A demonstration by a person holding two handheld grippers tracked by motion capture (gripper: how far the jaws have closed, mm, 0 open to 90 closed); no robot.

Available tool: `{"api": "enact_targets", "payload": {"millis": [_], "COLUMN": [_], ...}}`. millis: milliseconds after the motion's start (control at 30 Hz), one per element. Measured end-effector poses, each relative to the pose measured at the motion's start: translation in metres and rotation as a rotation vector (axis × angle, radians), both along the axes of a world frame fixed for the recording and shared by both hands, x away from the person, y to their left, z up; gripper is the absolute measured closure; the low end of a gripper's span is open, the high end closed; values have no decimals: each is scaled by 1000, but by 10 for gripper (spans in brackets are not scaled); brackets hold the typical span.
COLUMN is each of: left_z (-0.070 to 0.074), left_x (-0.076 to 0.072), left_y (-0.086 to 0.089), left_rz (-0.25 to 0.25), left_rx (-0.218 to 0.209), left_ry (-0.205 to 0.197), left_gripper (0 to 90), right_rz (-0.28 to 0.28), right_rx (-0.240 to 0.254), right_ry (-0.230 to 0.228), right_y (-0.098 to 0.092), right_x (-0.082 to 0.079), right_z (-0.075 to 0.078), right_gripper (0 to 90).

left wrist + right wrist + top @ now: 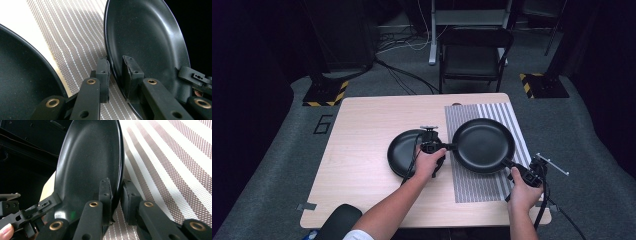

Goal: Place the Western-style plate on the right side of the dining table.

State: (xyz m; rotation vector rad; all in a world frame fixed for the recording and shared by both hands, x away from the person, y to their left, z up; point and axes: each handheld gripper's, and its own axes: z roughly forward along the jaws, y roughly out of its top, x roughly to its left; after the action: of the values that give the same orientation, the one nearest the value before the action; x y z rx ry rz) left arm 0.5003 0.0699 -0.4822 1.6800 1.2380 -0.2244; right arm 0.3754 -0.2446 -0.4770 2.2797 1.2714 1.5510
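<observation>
A large black frying pan hangs low over the striped mat, held by its rim from both sides. My left gripper is shut on the pan's left rim; in the left gripper view its pads pinch the rim of the pan. At the pan's near right edge my right gripper is shut on the rim too, and the right gripper view has the pan clamped between its pads. A smaller black pan lies on the table just left of the left hand.
The wooden table has bare room at its left and back. The grey-and-white striped mat covers its right part. A black chair stands beyond the far edge. Cables trail from both grippers.
</observation>
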Motion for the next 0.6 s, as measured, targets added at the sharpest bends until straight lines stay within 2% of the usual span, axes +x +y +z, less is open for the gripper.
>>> {"api": "enact_targets", "payload": {"millis": [133,300,500,600], "left_z": [-4,-8,-14,-14], "left_x": [6,12,18,20], "left_y": [-2,-4,-6,-6], "left_rz": [12,21,29,33], "left_rx": [20,33,41,43], "left_ry": [6,17,27,23], "left_gripper": [768,770,769,770], "right_rz": [-4,-8,-2,3], "right_rx": [37,49,8,6], "right_ry": [21,33,35,37], "right_y": [-2,-2,-1,-1], "right_x": [6,13,19,22], "right_z": [-11,-20,-23,-22], "right_gripper": [795,794,792,792]}}
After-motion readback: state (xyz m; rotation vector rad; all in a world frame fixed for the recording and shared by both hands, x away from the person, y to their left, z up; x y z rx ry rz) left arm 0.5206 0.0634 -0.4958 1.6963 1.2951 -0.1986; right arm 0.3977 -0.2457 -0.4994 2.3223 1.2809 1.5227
